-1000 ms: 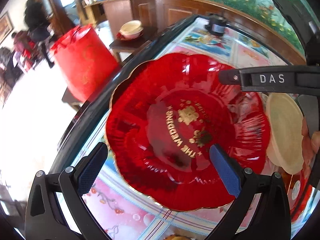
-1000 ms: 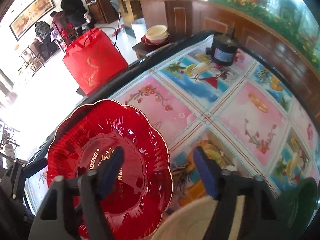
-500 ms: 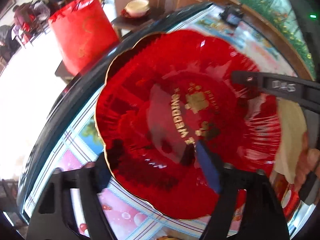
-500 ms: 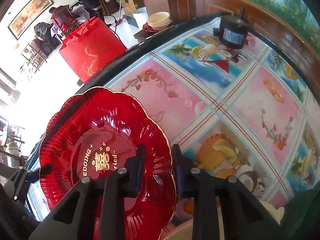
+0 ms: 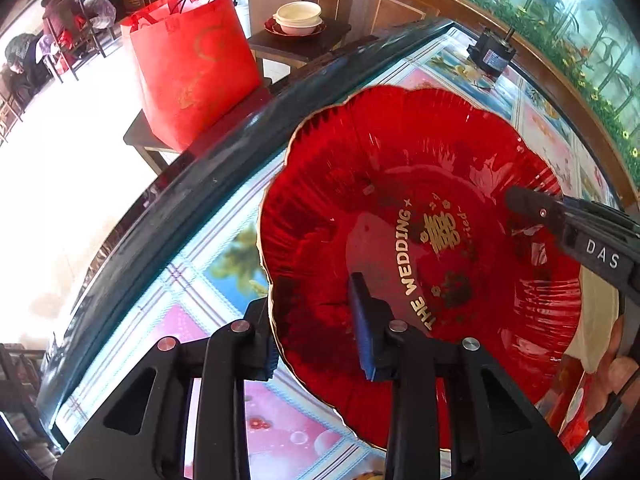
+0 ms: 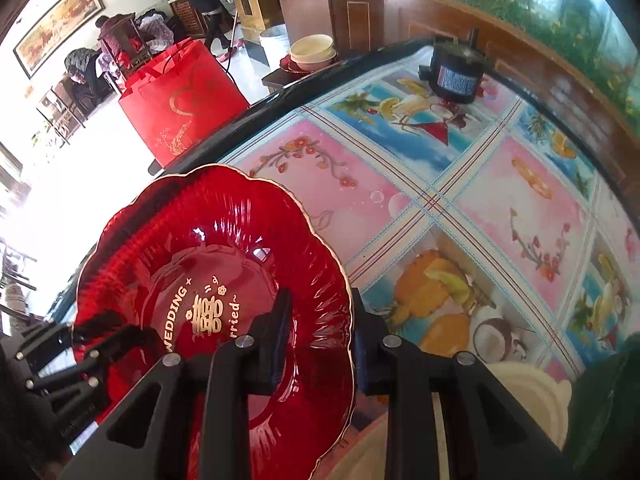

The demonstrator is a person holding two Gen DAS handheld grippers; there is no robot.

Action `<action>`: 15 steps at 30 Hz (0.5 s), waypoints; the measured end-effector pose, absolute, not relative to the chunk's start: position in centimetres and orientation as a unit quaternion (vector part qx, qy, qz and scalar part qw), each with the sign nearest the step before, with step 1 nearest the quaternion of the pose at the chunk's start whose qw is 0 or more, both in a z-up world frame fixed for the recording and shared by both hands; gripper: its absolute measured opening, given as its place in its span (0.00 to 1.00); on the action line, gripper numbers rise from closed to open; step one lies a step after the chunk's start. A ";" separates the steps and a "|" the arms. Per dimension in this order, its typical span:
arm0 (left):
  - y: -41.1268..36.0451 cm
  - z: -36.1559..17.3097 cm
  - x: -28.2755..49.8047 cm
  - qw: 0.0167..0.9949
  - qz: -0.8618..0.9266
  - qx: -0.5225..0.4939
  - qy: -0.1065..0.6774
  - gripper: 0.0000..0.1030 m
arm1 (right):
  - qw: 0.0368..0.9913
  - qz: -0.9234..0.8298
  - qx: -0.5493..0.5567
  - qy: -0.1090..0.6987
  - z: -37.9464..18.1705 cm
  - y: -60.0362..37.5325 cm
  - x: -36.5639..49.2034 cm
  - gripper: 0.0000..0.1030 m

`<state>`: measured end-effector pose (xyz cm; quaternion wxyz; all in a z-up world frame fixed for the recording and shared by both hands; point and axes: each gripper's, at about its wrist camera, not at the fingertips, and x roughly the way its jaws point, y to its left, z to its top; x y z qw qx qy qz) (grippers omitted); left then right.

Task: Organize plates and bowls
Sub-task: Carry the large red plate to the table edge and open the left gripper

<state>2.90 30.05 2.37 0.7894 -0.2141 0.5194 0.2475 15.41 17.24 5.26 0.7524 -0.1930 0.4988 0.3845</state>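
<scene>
Closing on the red plate (image 5: 420, 216) from both sides now: my left gripper (image 5: 316, 320), wide open a second ago, has come in over the near rim and its jaws are closing, rim between them, one pad under, one inside. My right gripper (image 6: 320, 336), also open a second ago, sits nearly shut, pinching the opposite rim. Plate is ready to lift. Past the jaws, the patterned table (image 6: 460, 184); farther off, stacked cream bowls (image 5: 299, 18) on a side stand.
</scene>
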 end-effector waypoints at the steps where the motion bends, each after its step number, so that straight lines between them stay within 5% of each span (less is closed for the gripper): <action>1: 30.0 2.6 2.6 0.792 0.247 -0.209 0.517 0.28 | 0.753 0.383 -0.194 0.498 5.3 17.3 15.2 0.25; 15: 30.8 6.6 -3.0 0.820 0.226 -0.174 0.497 0.28 | 0.781 0.370 -0.181 0.470 8.3 15.4 8.0 0.25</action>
